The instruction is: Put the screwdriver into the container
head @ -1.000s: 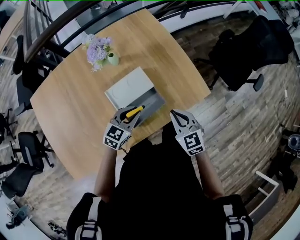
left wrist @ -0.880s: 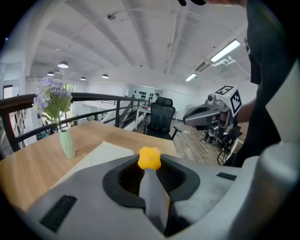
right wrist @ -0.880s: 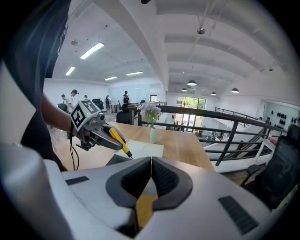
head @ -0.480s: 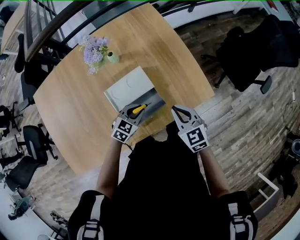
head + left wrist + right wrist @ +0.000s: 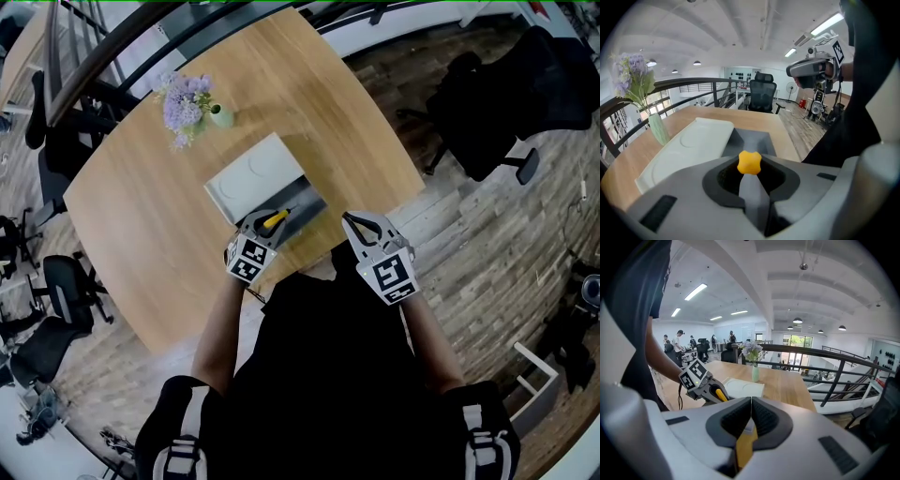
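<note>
left gripper (image 5: 265, 222) has dropped lower over the last second and now sits at the near end of the grey container (image 5: 309, 201) at frame centre, jaws clamped on the screwdriver (image 5: 275, 219), whose yellow handle (image 5: 749, 162) sticks out between them right over the open part beside the white lid (image 5: 255, 175). right gripper (image 5: 352, 223) has barely shifted, jaws closed on nothing, hanging off the table (image 5: 141, 216) edge just right of centre. screwdriver isn't in the container yet, so the likely step left is a short lowering and a release.
</note>
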Motion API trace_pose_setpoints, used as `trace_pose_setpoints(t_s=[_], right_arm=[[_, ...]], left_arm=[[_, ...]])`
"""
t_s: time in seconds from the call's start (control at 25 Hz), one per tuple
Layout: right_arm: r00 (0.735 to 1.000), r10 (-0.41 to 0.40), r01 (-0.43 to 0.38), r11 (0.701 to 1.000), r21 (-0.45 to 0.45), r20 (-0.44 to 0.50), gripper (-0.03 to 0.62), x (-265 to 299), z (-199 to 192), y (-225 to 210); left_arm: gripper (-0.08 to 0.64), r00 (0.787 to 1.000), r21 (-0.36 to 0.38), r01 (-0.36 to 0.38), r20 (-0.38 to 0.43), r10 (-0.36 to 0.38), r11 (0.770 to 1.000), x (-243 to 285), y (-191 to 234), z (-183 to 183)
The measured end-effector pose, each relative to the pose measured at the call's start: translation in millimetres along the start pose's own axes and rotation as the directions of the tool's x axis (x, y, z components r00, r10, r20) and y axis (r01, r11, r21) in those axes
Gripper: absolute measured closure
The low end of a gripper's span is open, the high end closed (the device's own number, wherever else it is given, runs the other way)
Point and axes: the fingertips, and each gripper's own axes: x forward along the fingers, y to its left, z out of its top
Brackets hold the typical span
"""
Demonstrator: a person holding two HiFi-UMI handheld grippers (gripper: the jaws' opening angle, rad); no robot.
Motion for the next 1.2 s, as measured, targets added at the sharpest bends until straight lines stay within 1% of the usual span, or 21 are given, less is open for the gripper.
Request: trace_pose_setpoints(t_s=[0.12,0.32,0.56,0.76,0.96,1.2], right_arm=[[1.000,-0.004,0.004,1.000,-0.010,-0.004,0.568,-1.4,-1.5,1.6],[1.000,-0.011,0.010,1.000,-0.008,-0.010,0.568,-5.3,-4.8,4.6],[1.000,-0.021,0.021,1.000,0.002,-0.008,0.568,-7.9,-7.8,9.6],[0.999,-0.034,0.034,0.999,0.011,-0.006,0.568,-10.0,-9.8,12.1],[0.999,-0.044,0.044,0.999,0.018,-0.010,0.568,-13.0,-14.8,12.8],[0.998,-0.055,0.056,0.998,0.025,-0.011,0.568,-15.0,-17.0,13.3]], left_arm=[[0.468,1.000,0.003,0.010,-0.027,-0.010,1.000,2.7,-0.8,-4.5],[0.468,0.996,0.048,0.003,-0.092,0.002,0.999,7.7,-8.3,-14.0],[0.468,0.983,0.097,-0.002,-0.182,0.020,0.995,14.9,-10.0,-29.1],[0.468,0.972,0.103,-0.010,-0.234,0.034,0.995,22.9,-7.3,-37.7],[0.468,0.961,0.078,-0.005,-0.277,0.026,0.997,35.0,-9.1,-43.5],[0.468,0.936,0.058,0.005,-0.352,0.016,0.998,49.2,-9.9,-57.6]])
